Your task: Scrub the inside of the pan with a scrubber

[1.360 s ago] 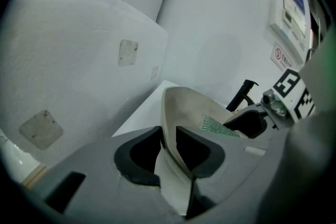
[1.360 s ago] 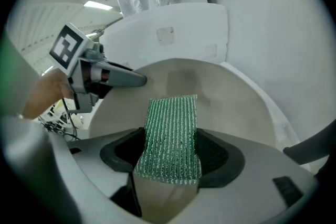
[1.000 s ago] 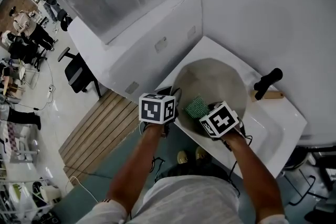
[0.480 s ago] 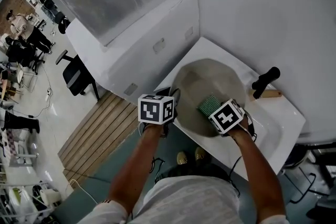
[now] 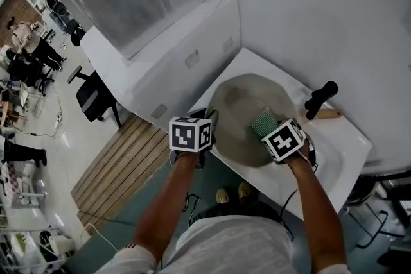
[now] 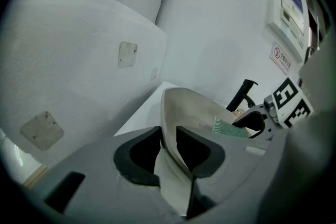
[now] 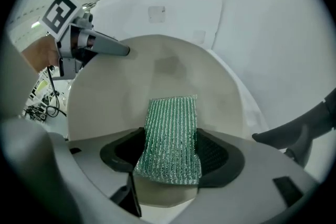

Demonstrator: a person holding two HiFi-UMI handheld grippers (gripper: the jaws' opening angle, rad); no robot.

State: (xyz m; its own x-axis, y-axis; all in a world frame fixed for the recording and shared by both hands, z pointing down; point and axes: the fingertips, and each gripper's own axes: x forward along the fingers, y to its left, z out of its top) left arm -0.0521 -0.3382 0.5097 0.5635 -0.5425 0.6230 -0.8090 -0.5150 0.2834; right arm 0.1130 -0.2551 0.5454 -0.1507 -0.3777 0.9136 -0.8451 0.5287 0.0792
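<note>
A round beige pan (image 5: pixel 241 106) lies tilted in a white sink (image 5: pixel 337 154). My left gripper (image 5: pixel 207 120) is shut on the pan's near left rim; in the left gripper view the rim (image 6: pixel 167 128) is pinched between the two dark pads. My right gripper (image 5: pixel 273 131) is shut on a green mesh scrubber (image 5: pixel 263 121), which lies against the pan's inner right side. The right gripper view has the scrubber (image 7: pixel 170 134) sticking out past the jaws onto the pan's inside (image 7: pixel 157 76), with the left gripper (image 7: pixel 94 45) at the far rim.
A black handle (image 5: pixel 320 99) sticks up at the sink's far right, with a wooden piece (image 5: pixel 329 115) beside it. A white cabinet (image 5: pixel 167 54) stands left of the sink and a white wall behind. Wooden slats (image 5: pixel 122 151) cover the floor below left.
My right gripper has carried the scrubber from the pan's near middle to its right side and a little farther away. The left gripper has kept its hold on the rim.
</note>
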